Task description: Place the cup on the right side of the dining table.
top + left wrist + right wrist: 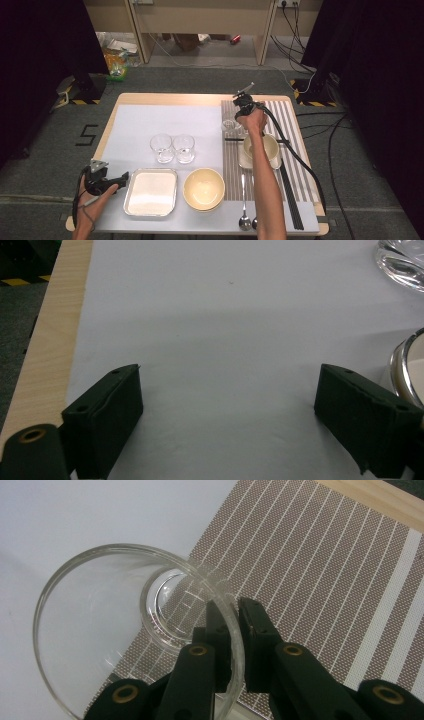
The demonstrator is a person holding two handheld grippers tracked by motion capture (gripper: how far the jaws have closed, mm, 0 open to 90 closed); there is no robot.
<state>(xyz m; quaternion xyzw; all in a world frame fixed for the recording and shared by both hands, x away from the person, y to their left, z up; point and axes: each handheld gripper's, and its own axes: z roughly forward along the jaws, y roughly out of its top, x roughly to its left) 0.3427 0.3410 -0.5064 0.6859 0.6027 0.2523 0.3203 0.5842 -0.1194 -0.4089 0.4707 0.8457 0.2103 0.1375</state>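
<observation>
right gripper [232, 630] clamped on glass tumbler's [100, 630] rim at striped placemat's [325, 580] far-left corner; next, release. left gripper [227, 415] idle, jaws apart.

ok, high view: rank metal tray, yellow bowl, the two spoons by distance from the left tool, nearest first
1. metal tray: just right of the left tool, front of the table.
2. yellow bowl: right of the tray, beside the striped mat's edge.
3. spoons: farthest right, on the striped mat at the front edge.
</observation>
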